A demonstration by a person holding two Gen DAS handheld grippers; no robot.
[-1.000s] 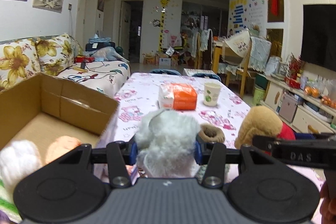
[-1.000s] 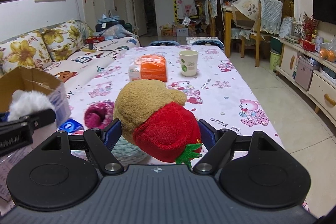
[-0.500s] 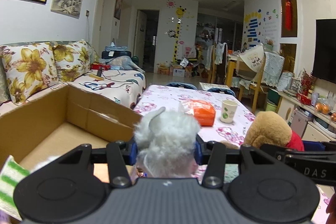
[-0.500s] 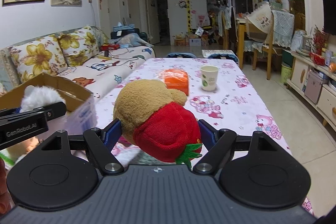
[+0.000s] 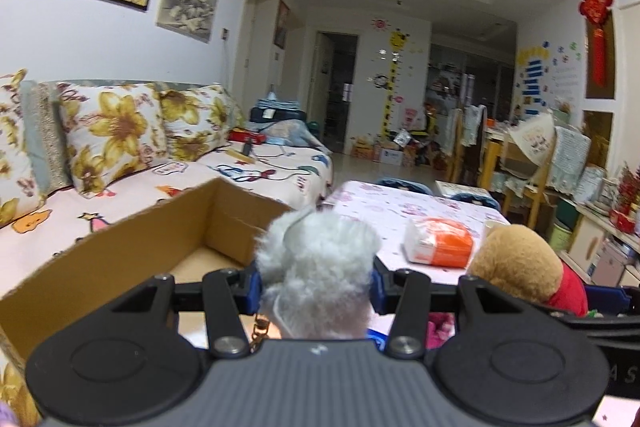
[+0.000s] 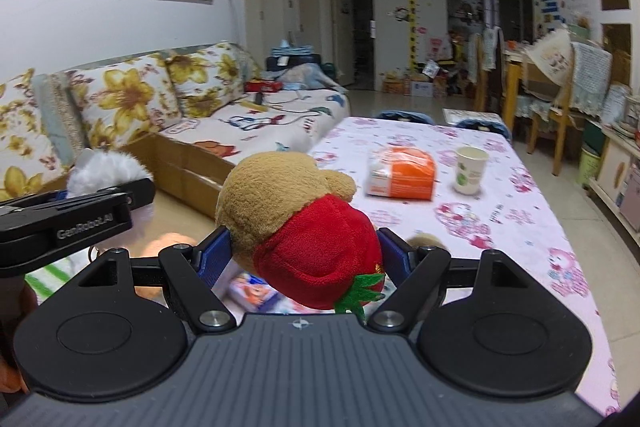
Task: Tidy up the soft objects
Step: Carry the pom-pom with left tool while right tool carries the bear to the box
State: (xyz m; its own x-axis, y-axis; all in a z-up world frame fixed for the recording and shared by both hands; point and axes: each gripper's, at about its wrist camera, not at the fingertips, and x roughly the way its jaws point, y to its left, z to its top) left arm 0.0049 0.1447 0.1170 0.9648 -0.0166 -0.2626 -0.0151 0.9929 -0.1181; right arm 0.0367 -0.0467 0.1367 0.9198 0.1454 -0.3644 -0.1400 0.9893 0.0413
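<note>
My left gripper (image 5: 316, 287) is shut on a fluffy grey-white plush toy (image 5: 320, 267) and holds it above the near right part of an open cardboard box (image 5: 120, 251). My right gripper (image 6: 306, 253) is shut on a brown and red strawberry plush (image 6: 308, 227) and holds it above the table, just right of the box (image 6: 188, 167). The strawberry plush also shows in the left wrist view (image 5: 520, 267). The white plush and the left gripper (image 6: 76, 219) show at the left of the right wrist view.
A table with a pink cartoon cloth (image 6: 500, 195) carries an orange and white tissue pack (image 6: 402, 173), a paper cup (image 6: 470, 171) and a small brown plush (image 6: 426, 239). A flowered sofa (image 5: 120, 147) stands behind the box. Chairs and shelves stand at right.
Both grippers have risen and moved left with their toys. The left one now hangs over the box, and the right one has come closer to the box.
</note>
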